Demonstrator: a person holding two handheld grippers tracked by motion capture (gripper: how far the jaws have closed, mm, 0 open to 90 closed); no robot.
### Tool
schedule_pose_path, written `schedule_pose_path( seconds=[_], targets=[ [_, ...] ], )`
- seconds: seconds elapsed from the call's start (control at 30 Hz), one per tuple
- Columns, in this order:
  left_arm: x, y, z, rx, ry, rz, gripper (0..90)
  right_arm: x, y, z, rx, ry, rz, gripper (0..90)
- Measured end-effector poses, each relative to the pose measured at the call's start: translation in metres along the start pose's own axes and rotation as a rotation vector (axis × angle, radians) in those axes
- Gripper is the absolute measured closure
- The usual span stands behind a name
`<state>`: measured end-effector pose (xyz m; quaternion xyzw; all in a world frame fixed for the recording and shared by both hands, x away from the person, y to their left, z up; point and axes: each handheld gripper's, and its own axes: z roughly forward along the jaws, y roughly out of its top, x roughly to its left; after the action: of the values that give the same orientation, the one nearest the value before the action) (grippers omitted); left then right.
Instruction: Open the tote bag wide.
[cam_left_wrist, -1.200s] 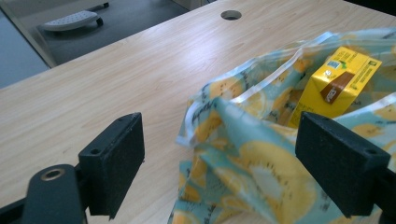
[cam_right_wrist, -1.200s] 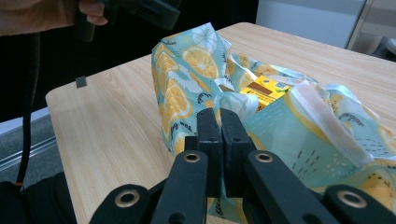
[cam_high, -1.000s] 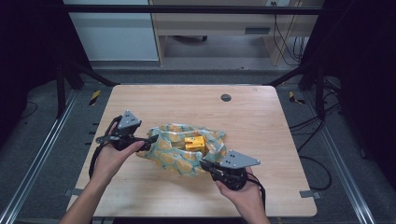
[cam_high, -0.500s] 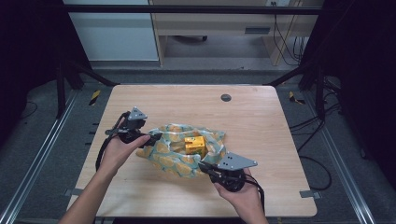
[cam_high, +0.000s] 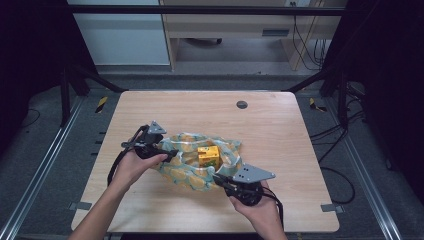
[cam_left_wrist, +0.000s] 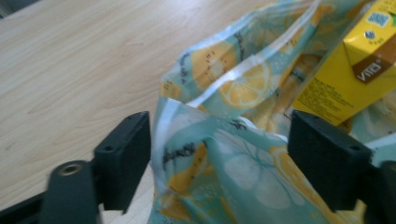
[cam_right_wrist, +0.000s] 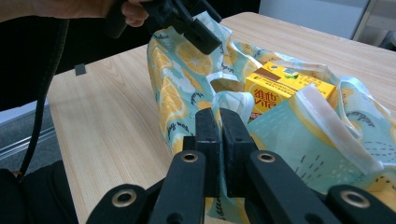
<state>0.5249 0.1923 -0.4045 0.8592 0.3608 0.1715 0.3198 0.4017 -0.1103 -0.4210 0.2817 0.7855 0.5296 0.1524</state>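
A teal cloth bag (cam_high: 190, 167) printed with lemon slices lies crumpled mid-table, and a yellow drink carton (cam_high: 208, 155) stands inside it. My left gripper (cam_high: 170, 152) is at the bag's left rim. In the left gripper view its jaws (cam_left_wrist: 224, 158) stand wide with a fold of the bag (cam_left_wrist: 243, 84) between them; they have just been closing and the pads do not press the cloth. The carton (cam_left_wrist: 355, 70) shows beyond. My right gripper (cam_high: 220, 179) is at the bag's near right edge. Its jaws (cam_right_wrist: 219, 126) are shut on the bag's rim (cam_right_wrist: 229, 105), beside the carton (cam_right_wrist: 285, 88).
The bare wooden table (cam_high: 280, 135) spreads around the bag, with a small dark round cap (cam_high: 242, 104) set in it at the back. Black cables trail from both grippers. Metal rails run along the floor on both sides, and pale cabinets stand behind the table.
My left gripper has moved right and a little down, onto the bag's left rim. The right gripper and the carton have stayed where they were.
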Motion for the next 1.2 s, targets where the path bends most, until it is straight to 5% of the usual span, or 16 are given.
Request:
schedule_pose_path(
  seconds=[0.17, 0.47, 0.67, 0.83, 1.03, 1.2],
  targets=[
    [-0.002, -0.003, 0.003, 0.026, -0.001, 0.006, 39.7, -0.001, 0.0, -0.001, 0.0, -0.005, 0.004, 86.8],
    [-0.005, -0.009, 0.004, 0.063, -0.023, 0.051, 81.9, 0.001, -0.001, 0.001, 0.018, -0.019, -0.024, 86.2],
    [-0.007, -0.007, -0.003, -0.014, 0.031, 0.046, 86.5, 0.0, -0.001, 0.0, 0.014, -0.021, -0.018, 85.8],
    [-0.009, -0.005, -0.019, -0.153, 0.073, 0.034, 87.2, 0.0, -0.002, -0.004, 0.011, -0.031, -0.015, 85.7],
    [-0.011, -0.004, -0.037, -0.285, 0.085, 0.02, 87.5, 0.002, 0.002, -0.008, 0.002, -0.043, -0.025, 85.6],
    [-0.013, -0.002, -0.043, -0.335, 0.089, 0.023, 87.8, 0.003, 0.003, -0.009, 0.012, -0.048, -0.031, 83.1]
  ],
)
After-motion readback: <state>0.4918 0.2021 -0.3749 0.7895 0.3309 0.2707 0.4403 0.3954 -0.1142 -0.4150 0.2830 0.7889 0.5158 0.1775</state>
